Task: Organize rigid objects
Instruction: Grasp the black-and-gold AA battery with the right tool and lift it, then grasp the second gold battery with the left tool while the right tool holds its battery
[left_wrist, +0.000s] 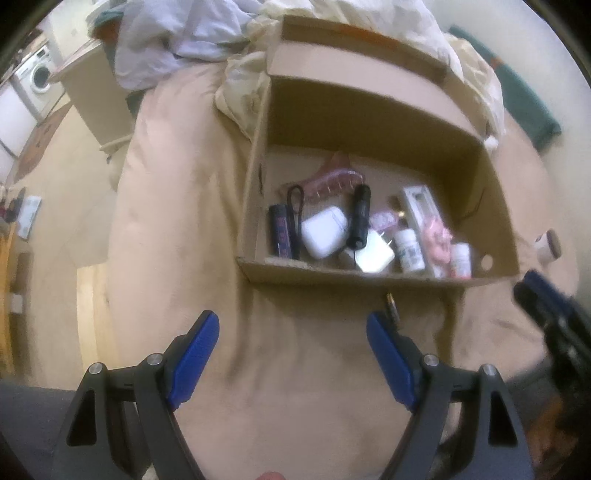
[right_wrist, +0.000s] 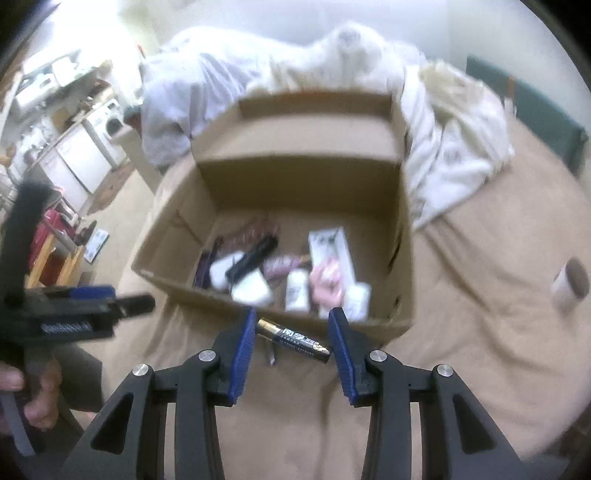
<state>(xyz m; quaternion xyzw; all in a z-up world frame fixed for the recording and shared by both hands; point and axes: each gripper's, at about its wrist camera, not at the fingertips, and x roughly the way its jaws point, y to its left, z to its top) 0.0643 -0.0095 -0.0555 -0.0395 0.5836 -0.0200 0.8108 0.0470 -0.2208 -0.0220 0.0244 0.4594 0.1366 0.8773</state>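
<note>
An open cardboard box (left_wrist: 369, 275) (right_wrist: 177, 240) stands on the tan bed cover, holding several small items: a white earbud case (left_wrist: 324, 236), a black flashlight (left_wrist: 360, 216), a white charger (left_wrist: 373, 251), small white bottles (left_wrist: 408, 248) and a pink item (left_wrist: 437, 240). My right gripper (right_wrist: 291, 332) is shut on a black-and-gold battery (right_wrist: 295, 340), held end to end between the blue pads just before the box's near wall. My left gripper (left_wrist: 291, 332) is open and empty above the bed cover, short of the box. A small dark object (left_wrist: 392, 306) lies by the box's near wall.
A white cylinder with a brown end (right_wrist: 570, 282) (left_wrist: 548, 249) lies on the bed right of the box. Crumpled white bedding (right_wrist: 443, 147) is piled behind the box. The bed's left edge drops to the floor (left_wrist: 66, 221). A washing machine (left_wrist: 38, 77) stands far left.
</note>
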